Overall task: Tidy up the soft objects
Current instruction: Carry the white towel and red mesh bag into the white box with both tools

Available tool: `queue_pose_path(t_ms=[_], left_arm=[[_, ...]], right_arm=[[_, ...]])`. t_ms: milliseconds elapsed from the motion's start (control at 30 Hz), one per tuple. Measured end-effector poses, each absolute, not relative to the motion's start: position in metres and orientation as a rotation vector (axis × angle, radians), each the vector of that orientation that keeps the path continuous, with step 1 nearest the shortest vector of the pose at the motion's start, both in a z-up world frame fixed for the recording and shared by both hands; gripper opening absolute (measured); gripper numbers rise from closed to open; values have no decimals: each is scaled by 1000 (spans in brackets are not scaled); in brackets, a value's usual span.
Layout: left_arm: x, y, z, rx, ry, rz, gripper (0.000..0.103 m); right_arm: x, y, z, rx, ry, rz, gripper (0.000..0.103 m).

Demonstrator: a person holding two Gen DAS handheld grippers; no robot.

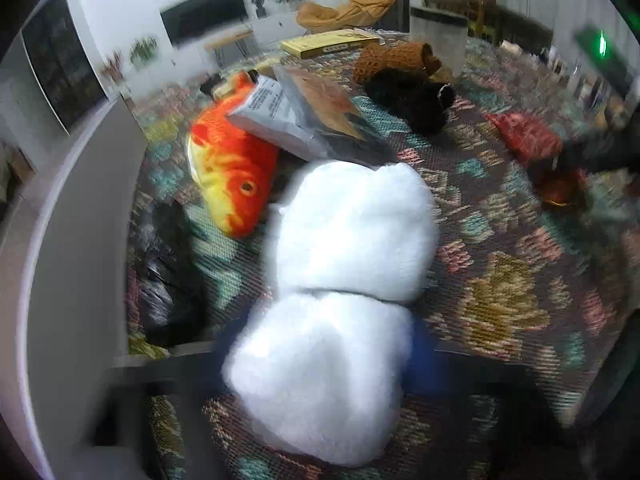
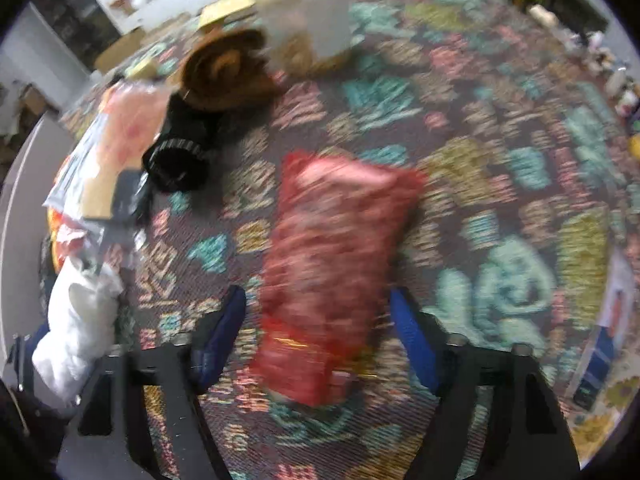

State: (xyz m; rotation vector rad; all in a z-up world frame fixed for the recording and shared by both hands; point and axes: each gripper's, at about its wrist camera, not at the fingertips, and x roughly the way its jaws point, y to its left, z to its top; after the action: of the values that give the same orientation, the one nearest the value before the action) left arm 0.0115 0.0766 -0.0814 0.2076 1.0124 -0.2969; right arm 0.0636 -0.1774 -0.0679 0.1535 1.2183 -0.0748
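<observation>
A white plush toy [image 1: 340, 264] lies on the patterned tablecloth [image 1: 500, 288]. My left gripper [image 1: 320, 360] is shut on its lower lump, its blue pads mostly hidden behind the fluff. The plush also shows at the left of the right wrist view [image 2: 80, 320]. A red mesh pouch [image 2: 332, 268] lies between the blue fingers [image 2: 220, 332] of my right gripper [image 2: 320, 340], which is open around it. The pouch also shows in the left wrist view [image 1: 528, 136]. An orange plush fish [image 1: 228, 168], a black furry toy [image 1: 408, 96] and a brown knitted item [image 1: 392, 60] lie further back.
A grey plastic package [image 1: 304, 120] leans on the fish. A black plastic bag [image 1: 160, 272] lies at the table's left edge by a white wall panel [image 1: 80, 240]. A yellow box [image 1: 324, 42] and a frosted container [image 1: 438, 36] stand at the back. Small bottles [image 2: 616, 80] line the right edge.
</observation>
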Motion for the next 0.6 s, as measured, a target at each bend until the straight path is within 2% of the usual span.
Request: queue_pose_path(t_ms=[67,233,333,467,600], left_arm=[[10,85,-72,148,996,-304,44],[-1,103,-18,10,859,-320,44],[-3,113,15,-41,778,-308,44],[-4,128,38,-53,743,-280,45],[-17,178,54,-97,739,-226,45]], right_arm=[[61,-185,-55,168,1165,-101,15],[59,-198,29,93,878,-131,15],[61,-197,64,54,783,-122,15],[55,-167,82,41,780,-55,16],[40,-105,86,51,819,150,16]])
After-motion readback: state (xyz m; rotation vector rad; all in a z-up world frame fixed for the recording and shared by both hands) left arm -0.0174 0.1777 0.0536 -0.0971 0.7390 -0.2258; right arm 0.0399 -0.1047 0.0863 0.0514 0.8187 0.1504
